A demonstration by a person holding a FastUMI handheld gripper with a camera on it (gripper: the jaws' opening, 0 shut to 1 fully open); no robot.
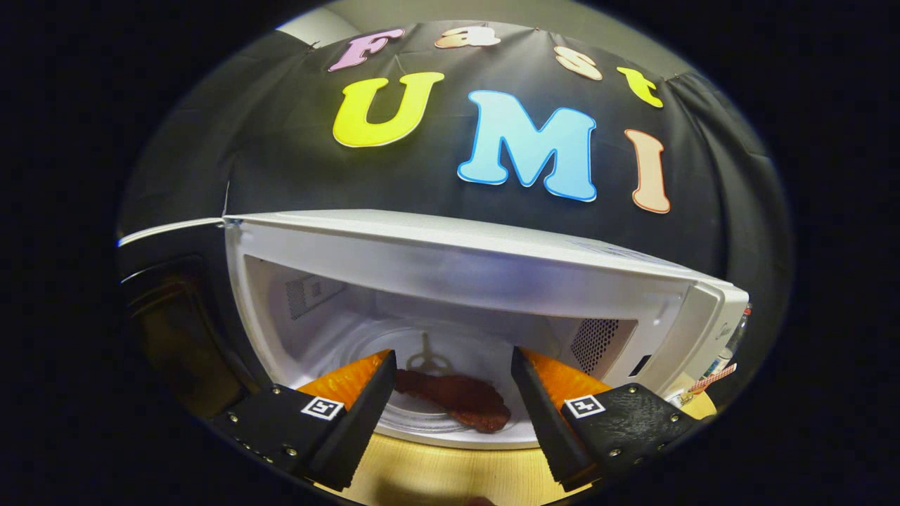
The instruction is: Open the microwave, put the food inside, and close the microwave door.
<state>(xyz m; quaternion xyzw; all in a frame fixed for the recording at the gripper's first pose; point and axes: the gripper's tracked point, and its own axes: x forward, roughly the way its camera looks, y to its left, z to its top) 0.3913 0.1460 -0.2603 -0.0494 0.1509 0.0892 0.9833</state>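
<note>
While the gripper (453, 383) gapes wide and empty, the food (457, 397) on the microwave (492, 260) turntable looks light, soft, best pinched mid-body.

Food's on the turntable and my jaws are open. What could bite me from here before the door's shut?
1. The gripper sits at the microwave mouth, jaws either side of the food; withdrawing could drag it.
2. The door hangs open alongside; swinging it too early may hit the gripper.
</note>
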